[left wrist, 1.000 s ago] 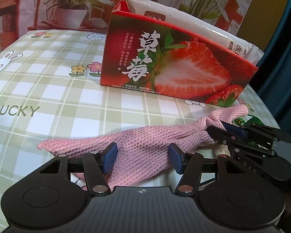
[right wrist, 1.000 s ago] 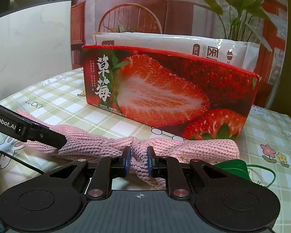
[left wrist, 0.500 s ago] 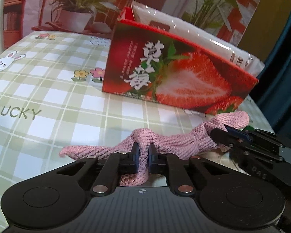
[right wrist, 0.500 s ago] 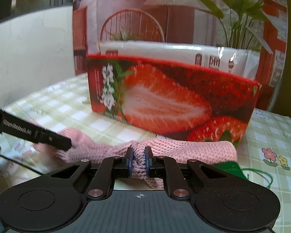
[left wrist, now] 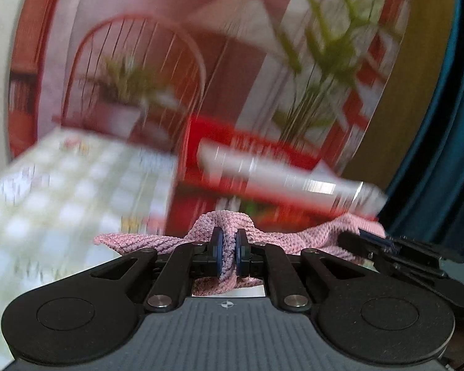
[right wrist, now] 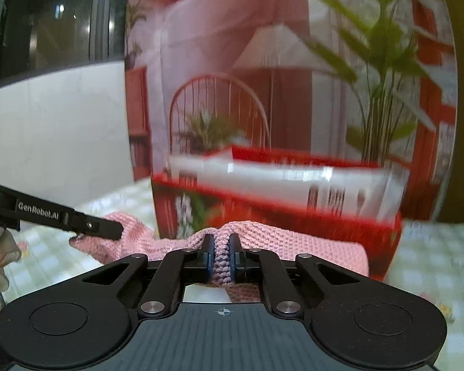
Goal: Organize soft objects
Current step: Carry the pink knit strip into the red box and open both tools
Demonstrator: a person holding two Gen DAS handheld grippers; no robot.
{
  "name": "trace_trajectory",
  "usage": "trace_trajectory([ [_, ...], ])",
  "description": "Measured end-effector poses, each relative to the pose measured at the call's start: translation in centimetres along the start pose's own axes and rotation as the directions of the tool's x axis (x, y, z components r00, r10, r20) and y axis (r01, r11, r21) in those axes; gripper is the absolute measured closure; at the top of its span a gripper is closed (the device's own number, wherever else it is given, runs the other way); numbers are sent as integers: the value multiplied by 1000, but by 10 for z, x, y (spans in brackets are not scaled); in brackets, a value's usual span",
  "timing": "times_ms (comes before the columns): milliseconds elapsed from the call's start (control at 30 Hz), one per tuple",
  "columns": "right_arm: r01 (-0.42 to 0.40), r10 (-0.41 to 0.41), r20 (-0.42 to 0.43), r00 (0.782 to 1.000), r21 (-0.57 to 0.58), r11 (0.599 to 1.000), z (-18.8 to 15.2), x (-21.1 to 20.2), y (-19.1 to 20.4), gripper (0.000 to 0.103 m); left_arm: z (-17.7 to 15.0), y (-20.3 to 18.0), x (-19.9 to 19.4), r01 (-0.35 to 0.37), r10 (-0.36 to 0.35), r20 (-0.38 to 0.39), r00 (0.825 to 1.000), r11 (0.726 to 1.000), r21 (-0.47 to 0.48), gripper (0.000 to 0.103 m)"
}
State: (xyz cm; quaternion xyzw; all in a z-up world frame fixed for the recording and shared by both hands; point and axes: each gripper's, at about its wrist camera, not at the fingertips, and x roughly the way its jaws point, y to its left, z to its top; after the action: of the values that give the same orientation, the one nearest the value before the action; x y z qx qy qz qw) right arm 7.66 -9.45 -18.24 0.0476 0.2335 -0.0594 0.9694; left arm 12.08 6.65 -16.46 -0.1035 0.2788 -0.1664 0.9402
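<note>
A: Left wrist view: pink knit cloth [left wrist: 281, 238] now off the table [left wrist: 46, 204], bunched between the left gripper [left wrist: 229, 252] fingers, which were wide a second ago.

B: Right gripper [right wrist: 222, 258] pinches it too. Red strawberry box [right wrist: 324, 225] sits just behind, likely next.

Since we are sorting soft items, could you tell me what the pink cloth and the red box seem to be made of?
Pink cloth: knitted yarn, matte, looped stitches visible. Red box: probably printed cardboard; blur hides its finish.
</note>
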Motion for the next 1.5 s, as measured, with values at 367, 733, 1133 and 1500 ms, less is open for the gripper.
trace_trajectory([
  [367, 20, -27, 135, 990, 52, 998, 76, 4, -39, 94, 82, -44, 16, 30, -53, 131, 990, 985, 172, 94],
  [733, 91, -104, 94, 990, 134, 987, 113, 66, -91, 94, 139, -40, 103, 53, -62, 45, 997, 983, 178, 94],
  [1133, 204, -195, -61, 979, 235, 950, 124, 139, -135, 94, 155, -12, 196, 60, -45, -89, 995, 984, 167, 92],
  [1500, 183, -127, -196, 972, 299, 937, 127, 181, -136, 93, 152, 6, 208, 13, 10, -119, 993, 982, 190, 48],
])
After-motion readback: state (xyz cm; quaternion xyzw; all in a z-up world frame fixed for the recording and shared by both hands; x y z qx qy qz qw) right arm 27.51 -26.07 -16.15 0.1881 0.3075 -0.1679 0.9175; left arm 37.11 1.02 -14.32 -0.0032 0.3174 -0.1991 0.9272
